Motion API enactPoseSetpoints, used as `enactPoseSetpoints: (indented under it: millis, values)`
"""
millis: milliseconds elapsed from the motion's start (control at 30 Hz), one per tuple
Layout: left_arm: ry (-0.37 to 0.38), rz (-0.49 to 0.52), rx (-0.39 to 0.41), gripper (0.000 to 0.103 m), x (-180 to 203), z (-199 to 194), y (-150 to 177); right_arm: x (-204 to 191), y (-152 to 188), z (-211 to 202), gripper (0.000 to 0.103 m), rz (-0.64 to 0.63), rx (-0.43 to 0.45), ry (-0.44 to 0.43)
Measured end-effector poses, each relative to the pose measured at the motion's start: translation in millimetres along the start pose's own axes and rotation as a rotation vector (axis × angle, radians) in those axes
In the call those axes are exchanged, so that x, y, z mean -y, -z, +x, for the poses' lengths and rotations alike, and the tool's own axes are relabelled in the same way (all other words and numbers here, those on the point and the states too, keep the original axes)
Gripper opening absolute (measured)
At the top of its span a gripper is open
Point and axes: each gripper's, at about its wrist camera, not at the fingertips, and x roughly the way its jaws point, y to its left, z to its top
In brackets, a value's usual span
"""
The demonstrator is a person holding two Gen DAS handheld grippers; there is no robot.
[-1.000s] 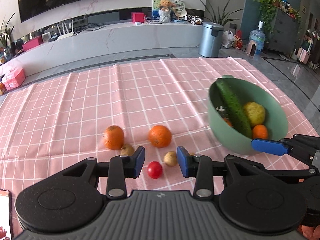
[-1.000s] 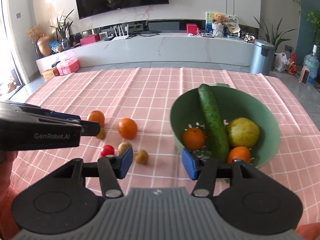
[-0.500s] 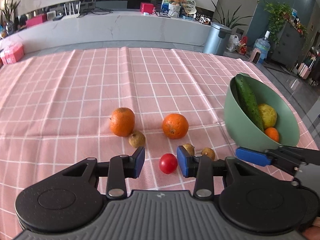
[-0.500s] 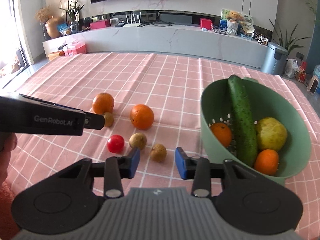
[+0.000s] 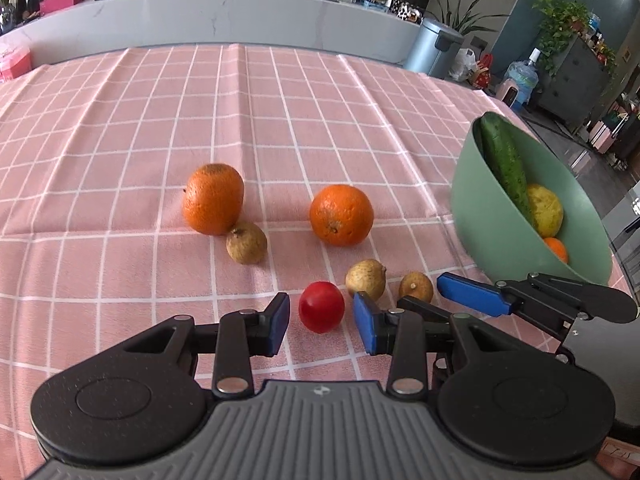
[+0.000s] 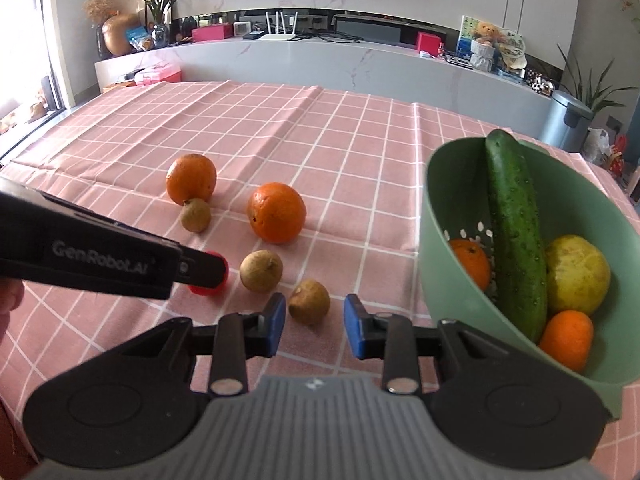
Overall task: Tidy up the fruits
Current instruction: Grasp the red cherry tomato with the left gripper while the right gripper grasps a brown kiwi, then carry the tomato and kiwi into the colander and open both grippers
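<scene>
Two grippers descend on small fruit left of the green bowl (image 6: pixel 448 280).
Left gripper (image 5: pixel 321 326) part-open around the smooth, soft red tomato (image 5: pixel 321 312); right gripper (image 6: pixel 315 326) closing around the light, firm brown fruit (image 6: pixel 309 301), untouched. Grip each across its middle, gently.

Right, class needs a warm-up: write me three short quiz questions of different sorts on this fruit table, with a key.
1. True or false: the cucumber lies inside the green bowl.
2. How many oranges lie loose on the pink checked cloth?
3. Which fruit sits between the fingers of the left gripper? A: red tomato. B: an orange. C: the yellow pear.

Key: 1 true. 2 two. 3 A; the pads do not touch it. The right gripper is closing around a small brown fruit, not yet pressing it.
</scene>
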Motion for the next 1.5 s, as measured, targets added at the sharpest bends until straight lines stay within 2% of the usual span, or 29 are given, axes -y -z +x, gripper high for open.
enactPoseSetpoints:
  millis: [200,300,567,700,867,1000,1133,1333,1500]
  values:
    - [0.004,-0.017,-0.009,0.037,-1.6,3.7,0.0,0.5,1.9,8.5,0.028,0.006,0.002,-0.021]
    - [0.005,-0.019,-0.015,0.033,-1.9,4.4,0.2,1.0,2.5,10.8,0.020,0.007,-0.003,-0.022]
    - [0.007,-0.018,-0.014,0.028,-0.3,2.7,0.9,-0.6,2.5,4.1,0.020,-0.006,0.004,-0.027]
    - [0.016,-0.028,0.012,0.028,2.1,-9.9,1.6,-1.2,1.1,-10.5,0.020,-0.017,0.016,-0.029]
    - [0.068,-0.044,0.063,0.028,13.5,-36.9,-1.5,1.8,-1.3,-39.9,0.020,-0.035,0.052,-0.031]
    - [0.130,-0.016,0.086,0.028,36.1,-55.9,-10.9,10.9,-3.7,-72.2,0.020,-0.050,0.099,-0.039]
    - [0.154,0.032,0.084,0.028,65.4,-62.6,-22.8,30.8,-8.7,-97.6,0.020,-0.048,0.121,-0.010]
    - [0.126,0.103,0.023,0.028,107.2,-47.4,-42.0,70.3,-17.7,-108.7,0.020,-0.026,0.065,0.055]
    - [0.114,0.174,-0.049,0.028,129.8,-23.8,-56.2,100.5,-25.7,-96.0,0.020,0.012,-0.051,0.040]
